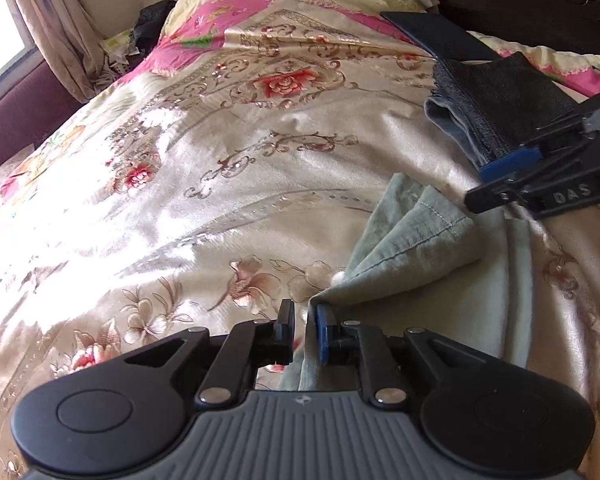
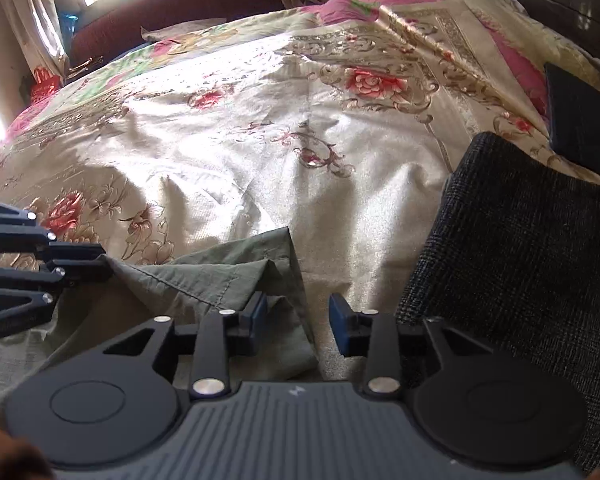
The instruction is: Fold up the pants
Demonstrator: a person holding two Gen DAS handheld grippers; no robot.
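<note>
The pale green pants (image 1: 412, 240) lie crumpled on the floral bedspread (image 1: 220, 160), with a hemmed edge folded over on top. In the left wrist view, my left gripper (image 1: 305, 330) stands at their left edge. A fold of the green cloth runs between its jaws, and a gap shows beside the left pad. In the right wrist view the pants (image 2: 204, 280) lie lower left. My right gripper (image 2: 298, 320) is open wide over their right corner, its left finger resting above the cloth. The left gripper (image 2: 100, 260) enters from the left edge; the right gripper (image 1: 496, 184) reaches in from the right.
A folded dark grey garment (image 1: 512, 92) (image 2: 520, 240) lies just right of the pants, over a blue denim fold (image 1: 448, 116). Behind it lies a folded navy piece (image 1: 432, 32) (image 2: 580, 120). A curtain (image 1: 56, 28) and a maroon bed frame (image 1: 16, 116) border the far side.
</note>
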